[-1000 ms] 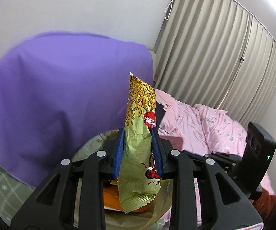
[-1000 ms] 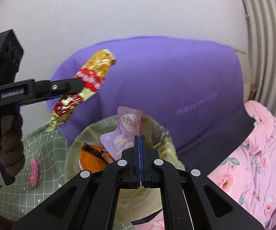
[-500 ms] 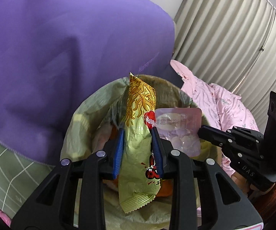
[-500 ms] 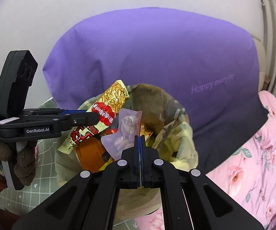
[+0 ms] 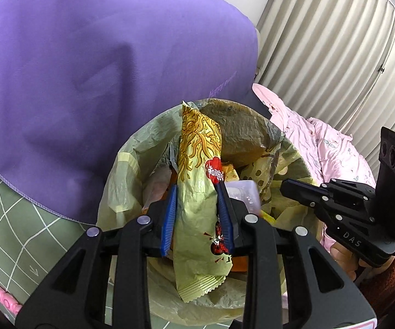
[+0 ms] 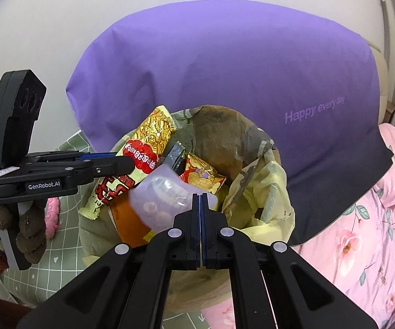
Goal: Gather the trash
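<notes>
Both my claws are parked right over the trash bin (image 6: 266,181), which has a thin, crinkly yellow-green plastic liner folded over its rim. My left claw (image 5: 197,213) is clamped on a long noodle snack wrapper (image 5: 200,181), blue pads squeezing it around the middle. It's shiny gold foil with a squiggly noodle print on the upper part, a red badge with white lettering in the middle, and a crimped zigzag seam at the bottom. It's puffy and wrinkled, long and narrow, and in my left camera it stands pretty much upright, top end pointing away over the bin mouth and bottom end hanging toward me. From the right camera it leans diagonally across the left part of the opening. My right claw (image 6: 200,205) is pinched completely closed on the edge of a small clear plastic packet (image 6: 164,200), soft and a bit floppy, with pale round pieces showing through. It sticks out to the left of the tips, right above the trash already in there: a flat orange pack (image 6: 128,224) and a red and gold foil bag (image 6: 202,178). Behind the bin is a big smooth purple cushion (image 6: 224,63) with "Happy every day" on it, and a pink flowery blanket (image 6: 375,233) to the right.
</notes>
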`<state>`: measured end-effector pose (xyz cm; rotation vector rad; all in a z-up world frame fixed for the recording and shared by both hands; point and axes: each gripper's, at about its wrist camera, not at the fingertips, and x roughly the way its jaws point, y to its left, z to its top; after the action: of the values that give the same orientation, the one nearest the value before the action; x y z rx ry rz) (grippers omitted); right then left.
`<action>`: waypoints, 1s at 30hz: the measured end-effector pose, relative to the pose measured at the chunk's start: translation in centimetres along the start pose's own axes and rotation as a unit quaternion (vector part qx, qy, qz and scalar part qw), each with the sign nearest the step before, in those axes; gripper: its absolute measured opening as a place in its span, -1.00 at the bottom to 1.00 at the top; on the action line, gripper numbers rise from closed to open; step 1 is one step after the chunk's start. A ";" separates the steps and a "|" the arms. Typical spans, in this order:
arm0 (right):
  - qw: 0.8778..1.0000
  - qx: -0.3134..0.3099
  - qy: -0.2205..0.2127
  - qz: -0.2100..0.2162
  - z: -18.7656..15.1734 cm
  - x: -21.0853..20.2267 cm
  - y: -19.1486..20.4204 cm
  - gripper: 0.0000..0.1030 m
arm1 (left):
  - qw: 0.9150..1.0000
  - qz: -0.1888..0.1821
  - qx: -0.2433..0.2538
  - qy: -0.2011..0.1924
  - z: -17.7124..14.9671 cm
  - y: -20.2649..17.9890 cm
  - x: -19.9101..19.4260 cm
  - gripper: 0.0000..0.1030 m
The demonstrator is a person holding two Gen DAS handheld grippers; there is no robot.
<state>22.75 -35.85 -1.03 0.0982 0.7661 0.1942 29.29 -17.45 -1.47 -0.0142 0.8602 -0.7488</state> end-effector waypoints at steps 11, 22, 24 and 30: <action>0.999 -0.040 0.015 -0.001 0.3 0.8 0.0 -0.91 | 0.996 0.016 -0.067 -0.051 0.5 1.3 -2.9 -0.10; 0.998 -0.038 -0.041 0.009 -2.5 -4.1 6.1 -0.90 | 0.973 0.190 -0.080 -0.108 -9.7 1.3 -14.5 0.06; 0.998 -0.036 -0.046 0.022 -3.7 -5.2 8.2 -0.90 | 0.967 0.213 -0.087 -0.112 -12.7 1.5 -17.1 0.08; 0.997 -0.053 -0.029 0.050 -7.7 -6.8 14.9 -0.90 | 0.950 0.270 -0.098 -0.119 -18.9 0.9 -21.9 0.26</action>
<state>10.55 -22.61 0.45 0.0408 0.6921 0.3249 7.66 1.69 0.56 -0.0431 0.6594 -0.1402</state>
